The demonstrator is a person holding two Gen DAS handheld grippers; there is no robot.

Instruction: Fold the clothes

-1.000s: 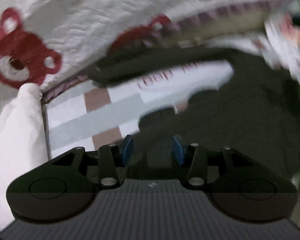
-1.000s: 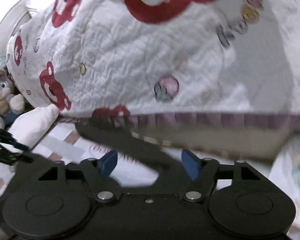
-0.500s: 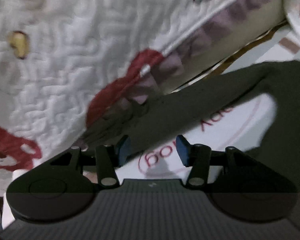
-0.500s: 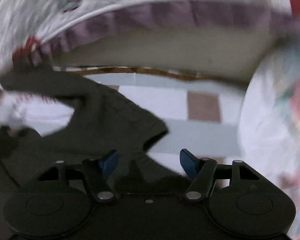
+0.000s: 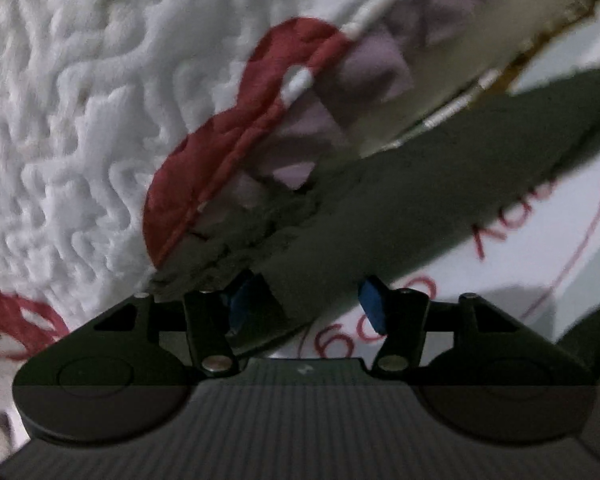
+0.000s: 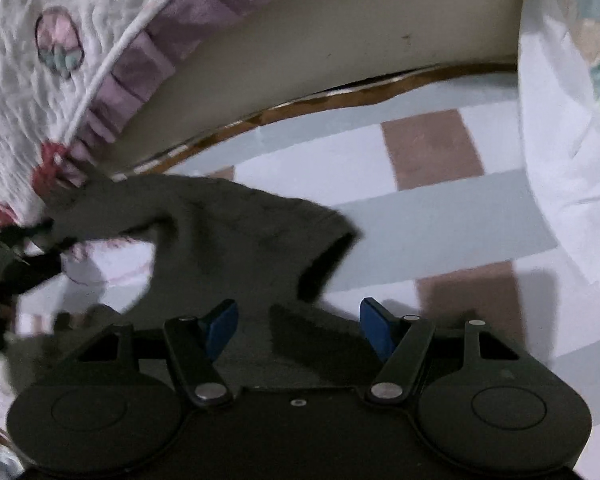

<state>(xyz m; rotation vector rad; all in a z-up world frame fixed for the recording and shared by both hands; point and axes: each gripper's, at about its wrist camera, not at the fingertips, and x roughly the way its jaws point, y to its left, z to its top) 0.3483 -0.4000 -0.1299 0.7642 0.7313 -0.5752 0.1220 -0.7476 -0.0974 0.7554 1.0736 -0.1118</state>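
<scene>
Moved: both views have dropped closer to the dark garment (image 6: 220,232); left hand-held gripper (image 5: 306,304) jaws just opening, strap between them; right hand-held gripper (image 6: 298,326) just narrowed, wide, unpinched.
Garment: centre-left, on checked mat (image 6: 432,200) beside quilt (image 5: 68,120).
Handling: light, limp; take strap and hem edge.

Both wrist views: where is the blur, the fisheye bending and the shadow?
Left wrist view: the quilt is smeared by motion, while the left tool stays sharp. Right wrist view: the dark garment blurs toward the left edge, the bed edge bows into a curve from the fisheye lens, and the right tool casts a shadow on the checked mat.
</scene>
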